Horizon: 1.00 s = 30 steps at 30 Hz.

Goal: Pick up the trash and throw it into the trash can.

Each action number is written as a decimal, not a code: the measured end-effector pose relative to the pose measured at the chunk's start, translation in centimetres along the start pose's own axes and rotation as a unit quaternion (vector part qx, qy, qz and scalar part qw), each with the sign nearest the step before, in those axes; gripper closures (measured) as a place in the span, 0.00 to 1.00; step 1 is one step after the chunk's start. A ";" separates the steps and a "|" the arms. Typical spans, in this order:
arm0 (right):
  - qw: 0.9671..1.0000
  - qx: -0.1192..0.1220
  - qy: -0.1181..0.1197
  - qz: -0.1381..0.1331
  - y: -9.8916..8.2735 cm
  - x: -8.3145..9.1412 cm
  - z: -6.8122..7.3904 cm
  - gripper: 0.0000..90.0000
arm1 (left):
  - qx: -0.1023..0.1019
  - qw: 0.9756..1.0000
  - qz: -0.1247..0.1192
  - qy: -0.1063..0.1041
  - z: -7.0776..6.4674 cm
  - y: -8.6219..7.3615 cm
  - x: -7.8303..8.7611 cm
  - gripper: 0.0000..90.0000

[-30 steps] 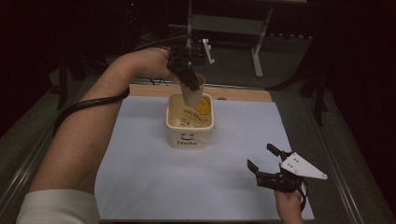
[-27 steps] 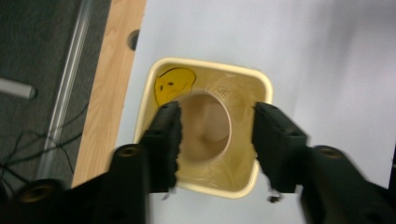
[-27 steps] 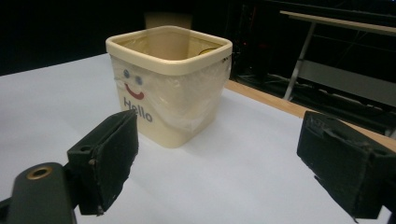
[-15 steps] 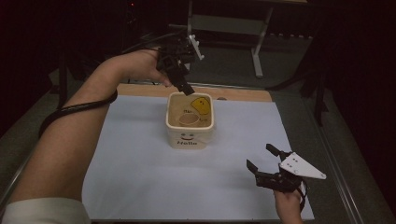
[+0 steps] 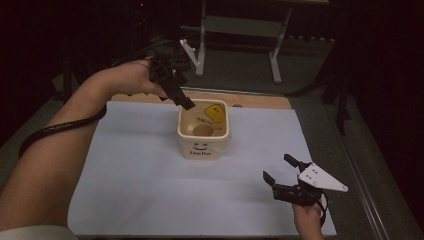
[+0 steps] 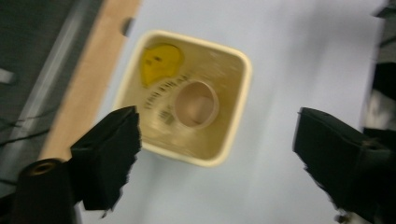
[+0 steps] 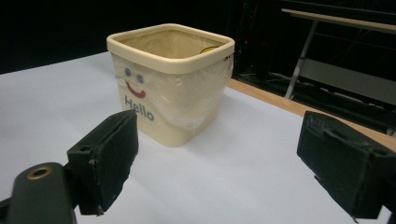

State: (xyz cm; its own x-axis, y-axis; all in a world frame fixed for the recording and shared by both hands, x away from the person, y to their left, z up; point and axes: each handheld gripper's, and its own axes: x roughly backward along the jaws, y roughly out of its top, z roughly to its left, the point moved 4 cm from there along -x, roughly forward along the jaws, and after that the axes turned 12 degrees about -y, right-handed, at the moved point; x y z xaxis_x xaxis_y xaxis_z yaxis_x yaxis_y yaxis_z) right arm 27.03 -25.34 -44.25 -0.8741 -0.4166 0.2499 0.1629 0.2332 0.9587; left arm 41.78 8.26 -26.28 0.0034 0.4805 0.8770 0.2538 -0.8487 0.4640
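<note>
A cream square bin (image 5: 202,145) with a smile and "Hello" on its front stands at the middle of the white sheet; it is also in the left gripper view (image 6: 233,112) and the right gripper view (image 7: 168,93). A pale round cup-like thing (image 5: 203,130) (image 6: 196,103) lies on its bottom beside a yellow sticker (image 6: 160,59). My left gripper (image 5: 182,100) (image 6: 219,144) hangs above the bin's far left corner. Its jaws have just been opening and stand wide with nothing between them. My right gripper (image 5: 278,167) (image 7: 215,154) rests open near the front right, pointing at the bin.
The white sheet (image 5: 140,180) covers most of the table, with a wooden strip (image 5: 260,101) along its far edge. A black cable (image 5: 60,129) trails under the left forearm. A grey metal stand (image 5: 202,45) stands behind the table in the dark.
The left gripper held the pale thing over the bin, let it drop inside, then drew away to the left and back with jaws opened. The right gripper has kept still.
</note>
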 end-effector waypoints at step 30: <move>1.000 0.003 0.002 0.001 0.1 -0.2 0.3 0.14 | 0.034 0.995 -0.099 -0.006 -2.7 -9.0 0.1 0.02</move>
State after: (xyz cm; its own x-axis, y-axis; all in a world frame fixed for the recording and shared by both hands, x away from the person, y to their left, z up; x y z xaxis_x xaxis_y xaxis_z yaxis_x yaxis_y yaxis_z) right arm 27.05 -24.99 -44.24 -0.8715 -0.4202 0.2527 0.1622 0.2392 0.9573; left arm 36.89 15.37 -30.00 -0.0413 0.6390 0.7681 0.3155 -0.7211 0.6169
